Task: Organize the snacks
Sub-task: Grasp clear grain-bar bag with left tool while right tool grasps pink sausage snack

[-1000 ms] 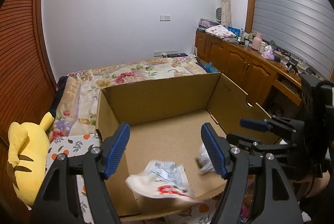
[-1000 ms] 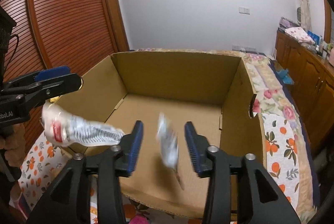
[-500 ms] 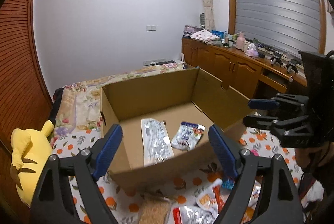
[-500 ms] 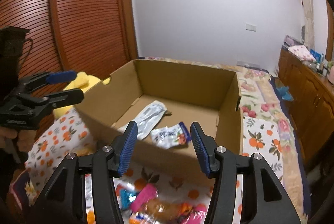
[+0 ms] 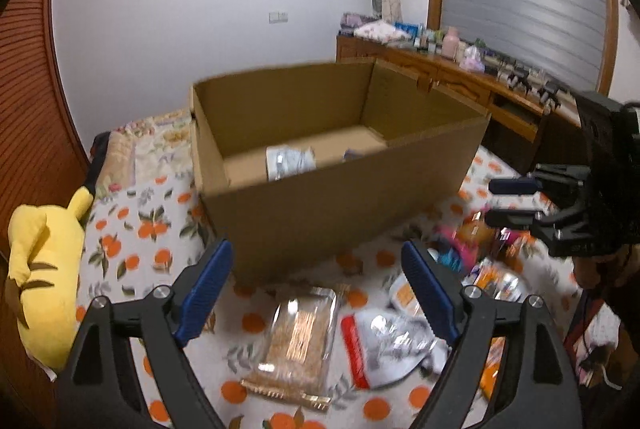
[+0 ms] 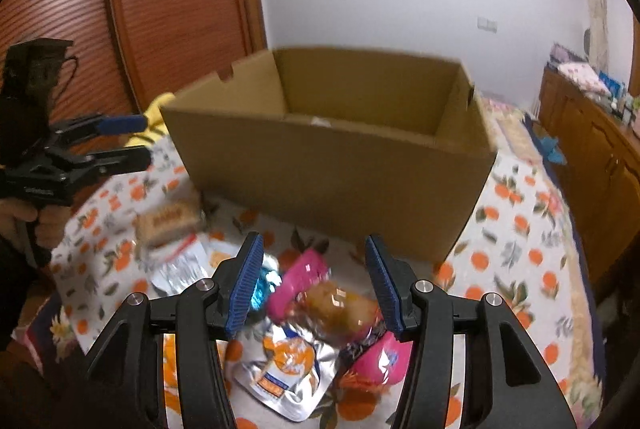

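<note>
An open cardboard box (image 5: 340, 169) stands on the orange-patterned bedspread (image 5: 132, 229), with a silver packet (image 5: 290, 161) lying on its floor. In front of it lies a pile of snacks. My left gripper (image 5: 316, 249) is open and empty, above a clear pack of brown crackers (image 5: 298, 341) and a silver packet with a red edge (image 5: 384, 345). My right gripper (image 6: 313, 241) is open too, hovering over a pink packet (image 6: 302, 281), a wrapped brown bun (image 6: 340, 309) and a silver-and-orange pouch (image 6: 288, 361). Neither gripper touches a snack.
A yellow plush toy (image 5: 44, 269) lies at the bed's left edge. A wooden cabinet (image 5: 480, 89) with clutter runs along the right wall, and a wooden slatted door (image 6: 160, 9) stands on the left. The box (image 6: 328, 169) blocks the way ahead.
Two packets fell from the grippers into the box. Both grippers then drew back from over the box and sank toward the snack pile. The left jaws widened.
</note>
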A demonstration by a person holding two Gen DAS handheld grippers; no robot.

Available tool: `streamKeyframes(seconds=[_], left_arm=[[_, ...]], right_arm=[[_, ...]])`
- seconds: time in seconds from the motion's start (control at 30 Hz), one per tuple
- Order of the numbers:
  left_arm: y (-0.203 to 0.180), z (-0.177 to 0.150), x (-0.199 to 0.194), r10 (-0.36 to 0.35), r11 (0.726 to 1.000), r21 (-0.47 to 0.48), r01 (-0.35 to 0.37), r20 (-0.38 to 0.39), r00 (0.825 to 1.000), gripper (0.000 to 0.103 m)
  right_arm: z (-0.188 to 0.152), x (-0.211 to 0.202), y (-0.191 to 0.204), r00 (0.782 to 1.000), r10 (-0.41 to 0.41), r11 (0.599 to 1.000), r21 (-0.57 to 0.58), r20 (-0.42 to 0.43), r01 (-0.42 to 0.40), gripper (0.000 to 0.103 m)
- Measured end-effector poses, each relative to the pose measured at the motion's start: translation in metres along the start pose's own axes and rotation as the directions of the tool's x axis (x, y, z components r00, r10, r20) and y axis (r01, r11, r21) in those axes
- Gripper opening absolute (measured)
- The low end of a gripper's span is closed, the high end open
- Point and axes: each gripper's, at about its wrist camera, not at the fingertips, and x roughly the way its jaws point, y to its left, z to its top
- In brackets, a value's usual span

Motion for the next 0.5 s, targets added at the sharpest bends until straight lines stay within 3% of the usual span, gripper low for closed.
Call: streamKeyframes(seconds=[0.5], left_arm=[[0.007, -0.046, 0.030, 0.002, 0.999, -0.033, -0.006, -0.134, 0.991, 0.084]], right_arm=[[-0.023, 0.030, -0.013, 0.996, -0.006, 1.000, 0.022, -0.087, 0.008, 0.054]])
